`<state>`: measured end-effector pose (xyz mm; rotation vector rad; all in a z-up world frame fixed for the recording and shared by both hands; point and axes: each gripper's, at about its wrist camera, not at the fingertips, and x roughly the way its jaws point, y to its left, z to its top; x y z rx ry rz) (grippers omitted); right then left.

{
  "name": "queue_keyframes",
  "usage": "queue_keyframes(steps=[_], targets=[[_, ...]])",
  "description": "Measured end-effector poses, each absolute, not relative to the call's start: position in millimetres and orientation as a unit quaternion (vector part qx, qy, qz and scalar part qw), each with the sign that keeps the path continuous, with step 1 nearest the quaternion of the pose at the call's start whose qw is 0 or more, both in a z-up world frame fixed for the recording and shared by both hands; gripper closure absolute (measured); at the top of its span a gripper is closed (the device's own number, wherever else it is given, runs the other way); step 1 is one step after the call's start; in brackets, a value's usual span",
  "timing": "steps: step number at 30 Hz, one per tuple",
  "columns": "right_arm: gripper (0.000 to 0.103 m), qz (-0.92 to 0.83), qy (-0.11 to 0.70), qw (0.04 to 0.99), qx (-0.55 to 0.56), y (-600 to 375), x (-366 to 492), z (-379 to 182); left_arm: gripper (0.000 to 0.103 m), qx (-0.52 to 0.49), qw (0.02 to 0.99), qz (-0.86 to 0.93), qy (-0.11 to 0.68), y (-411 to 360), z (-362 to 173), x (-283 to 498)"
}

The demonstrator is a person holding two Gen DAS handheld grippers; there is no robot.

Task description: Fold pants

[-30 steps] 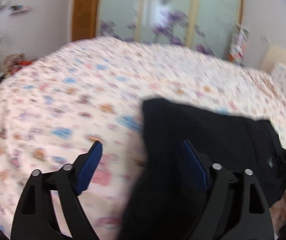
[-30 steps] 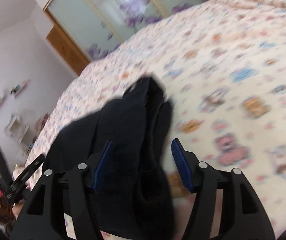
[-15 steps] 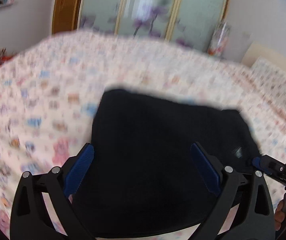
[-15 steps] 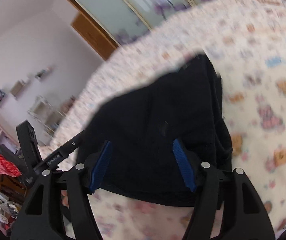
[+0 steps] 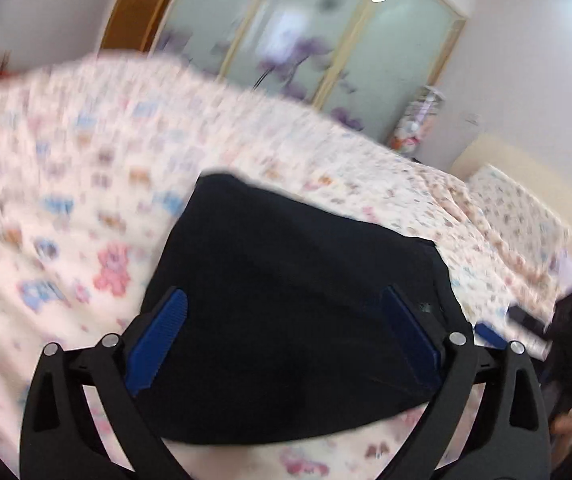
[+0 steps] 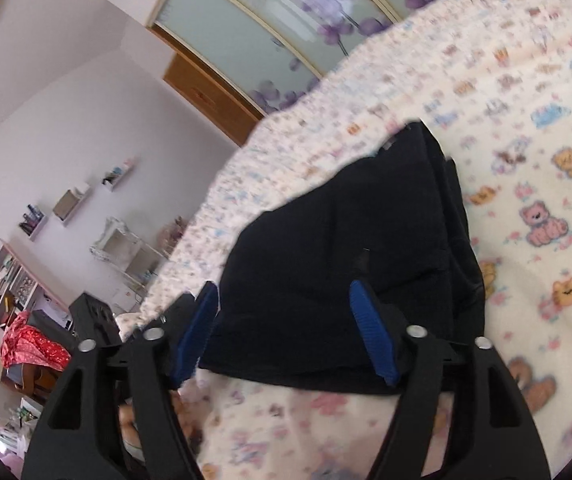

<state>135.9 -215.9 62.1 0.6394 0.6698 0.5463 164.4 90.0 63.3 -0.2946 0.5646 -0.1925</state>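
Note:
The black pants [image 5: 294, 320] lie folded in a compact dark block on the bed. My left gripper [image 5: 283, 294] hovers over their near edge, jaws wide open, the blue pads clear of the cloth on both sides. In the right wrist view the pants [image 6: 350, 240] show a stacked folded edge on their right side. My right gripper [image 6: 283, 287] is over the near left part, its jaws opening; cloth shows between the fingers but the pads do not press on it. The right gripper [image 5: 490, 332] also peeks in at the right of the left wrist view.
A bedsheet [image 5: 85, 200] with a pink and blue bear print covers the whole bed. A pillow [image 5: 526, 216] lies at the far right. Sliding wardrobe doors [image 5: 326, 40] stand behind the bed. Shelves and a cluttered desk [image 6: 25, 300] line the wall on the left.
Both grippers' jaws have widened. Both views have swung so that the pants now sit centred between the fingers, lying flatter than the bunched heap seen before.

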Motion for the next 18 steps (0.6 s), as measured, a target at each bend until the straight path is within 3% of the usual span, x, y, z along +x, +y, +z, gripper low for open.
queue_keyframes(steps=[4,8,9,12,18], targets=[[0.022,0.235,0.351,0.852,0.31,-210.3,133.8,47.6,0.002,-0.068,0.935,-0.081,0.34,59.8,42.8,172.7],[0.022,0.232,0.371,0.839,0.324,-211.2,141.0,18.5,0.002,-0.051,0.916,-0.059,0.394,54.0,21.3,191.7],[0.022,0.23,0.368,0.839,0.329,-212.7,138.3,22.2,0.002,-0.05,0.917,-0.057,0.391,55.4,22.8,190.7],[0.006,0.203,0.351,0.853,0.328,-217.2,118.2,42.3,0.002,-0.036,0.933,-0.039,0.356,54.9,39.1,166.0],[0.001,0.131,0.252,0.932,0.225,-210.2,50.4,89.9,0.002,0.015,0.968,0.012,0.249,64.5,77.5,80.0]])
